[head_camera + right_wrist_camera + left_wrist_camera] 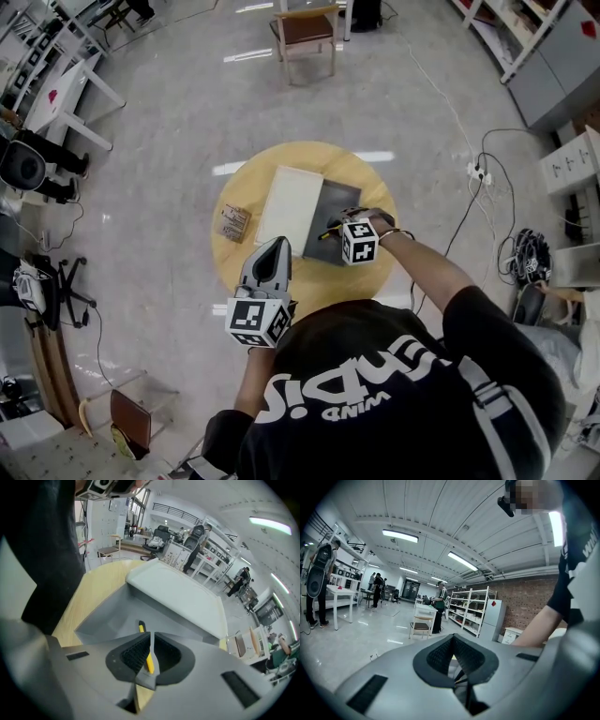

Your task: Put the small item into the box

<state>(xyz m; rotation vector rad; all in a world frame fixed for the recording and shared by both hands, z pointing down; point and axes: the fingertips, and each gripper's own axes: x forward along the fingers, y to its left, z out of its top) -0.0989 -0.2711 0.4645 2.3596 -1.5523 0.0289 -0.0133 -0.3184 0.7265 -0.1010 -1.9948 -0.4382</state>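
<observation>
A slim yellow pen [141,627] with a dark tip is pinched between the jaws of my right gripper [150,637], which is shut on it. The pen's tip points down into the open grey box [110,616]. From the head view, the right gripper [331,231] hovers over the grey box [326,199] on the round wooden table [361,183]. The box's white lid [289,204] lies open to the left. My left gripper [274,251] is held near the table's front edge, shut and empty, and it [453,640] points out into the room.
A small brown packet [233,223] lies on the table's left side. A wooden chair [307,36] stands beyond the table. Cables and a power strip [478,171] lie on the floor to the right. The white lid [178,597] rises behind the box.
</observation>
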